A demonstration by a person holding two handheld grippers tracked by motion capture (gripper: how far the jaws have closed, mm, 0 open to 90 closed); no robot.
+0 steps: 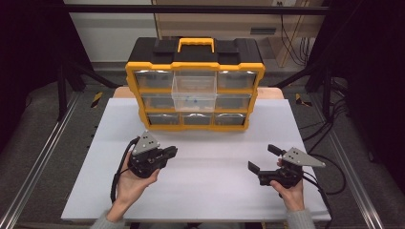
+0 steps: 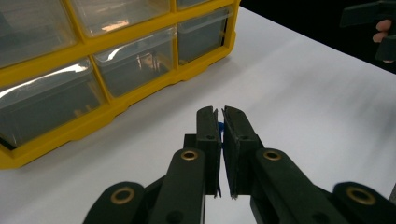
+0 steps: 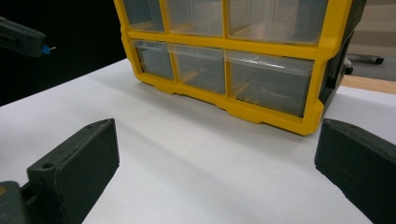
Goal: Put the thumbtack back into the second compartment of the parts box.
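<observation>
My left gripper hovers over the left of the white board, in front of a yellow and black drawer cabinet. Its jaws are shut on a small blue piece, of which only a sliver shows. In the right gripper view that blue piece sticks out of the left gripper's tip with a thin pin. My right gripper rests low at the right, jaws wide open and nothing between them. The cabinet's upper middle clear drawer is pulled out, with small blue bits inside.
The white board covers the table, with the cabinet standing at its far edge. The cabinet's other clear drawers are pushed in. Metal rails and cables run along the floor on both sides.
</observation>
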